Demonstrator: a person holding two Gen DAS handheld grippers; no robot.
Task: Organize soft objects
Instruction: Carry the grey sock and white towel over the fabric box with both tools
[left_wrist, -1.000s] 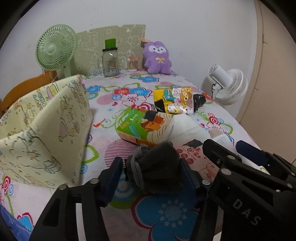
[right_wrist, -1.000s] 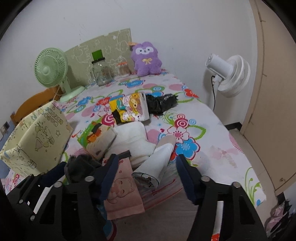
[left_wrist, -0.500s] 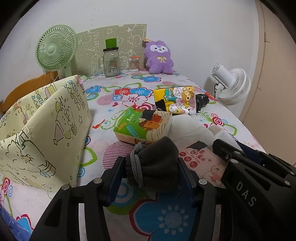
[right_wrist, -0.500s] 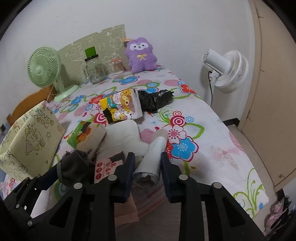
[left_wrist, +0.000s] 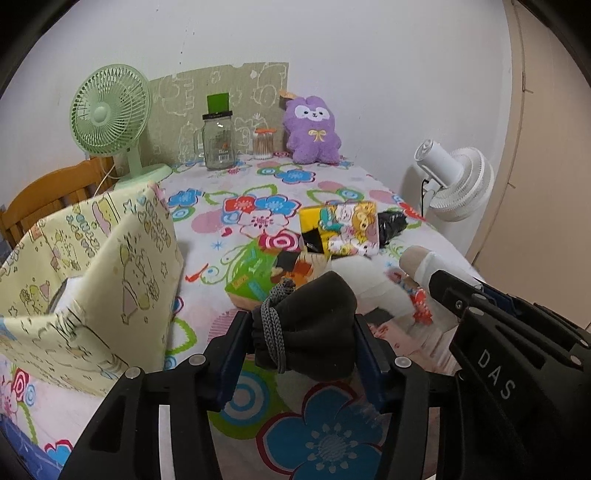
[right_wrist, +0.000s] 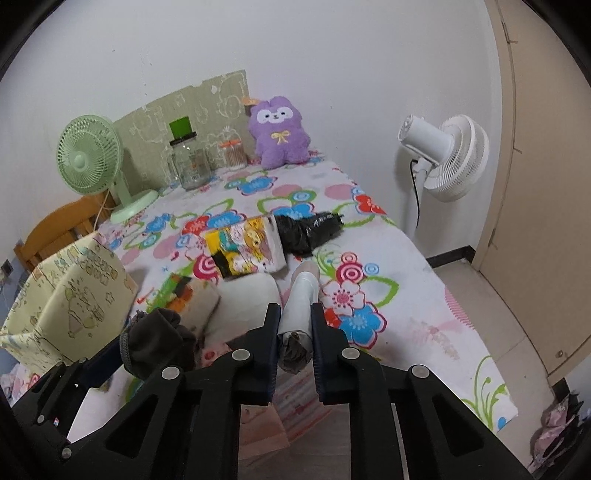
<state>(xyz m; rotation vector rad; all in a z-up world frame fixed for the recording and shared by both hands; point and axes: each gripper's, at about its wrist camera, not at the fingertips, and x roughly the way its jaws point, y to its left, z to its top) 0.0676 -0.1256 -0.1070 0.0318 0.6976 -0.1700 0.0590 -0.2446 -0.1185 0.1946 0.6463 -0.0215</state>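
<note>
Both grabs made: the left gripper (left_wrist: 303, 343) is clamped on the dark pouch (left_wrist: 314, 325), and the right gripper (right_wrist: 293, 332), jaws just closing, pinches the white roll (right_wrist: 301, 299). Next move, likely: lift toward the fabric bin (left_wrist: 92, 266).

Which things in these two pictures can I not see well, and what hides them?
- Inside of the yellow fabric bin: left view, its own near wall hides it.
- White roll: right view, the right gripper fingers cover its sides.
- Dark pouch: left view, the left gripper hides its lower part.
- Jar label: both views, too small.
- Pink bag on the floor: right view, cut by the edge.
</note>
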